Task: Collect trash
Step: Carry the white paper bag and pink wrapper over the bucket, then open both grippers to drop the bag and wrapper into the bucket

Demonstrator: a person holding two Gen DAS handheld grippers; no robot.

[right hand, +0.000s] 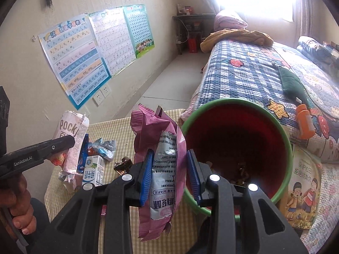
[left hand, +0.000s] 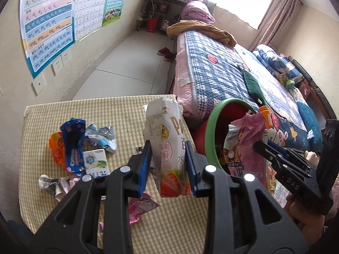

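While both grippers carried litter, the drop-off step stood in hand.
Left gripper [left hand: 168, 165] clamped the Pocky box [left hand: 167, 146]; right gripper [right hand: 170, 175] clamped the pink wrapper [right hand: 161, 165], likely needing release over the bin [right hand: 284, 135].

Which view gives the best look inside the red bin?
The right wrist view: the red bin opens toward the camera, showing its green rim, dark interior and some trash at the bottom. In the left wrist view the bin is mostly hidden behind the pink wrapper and the right gripper.
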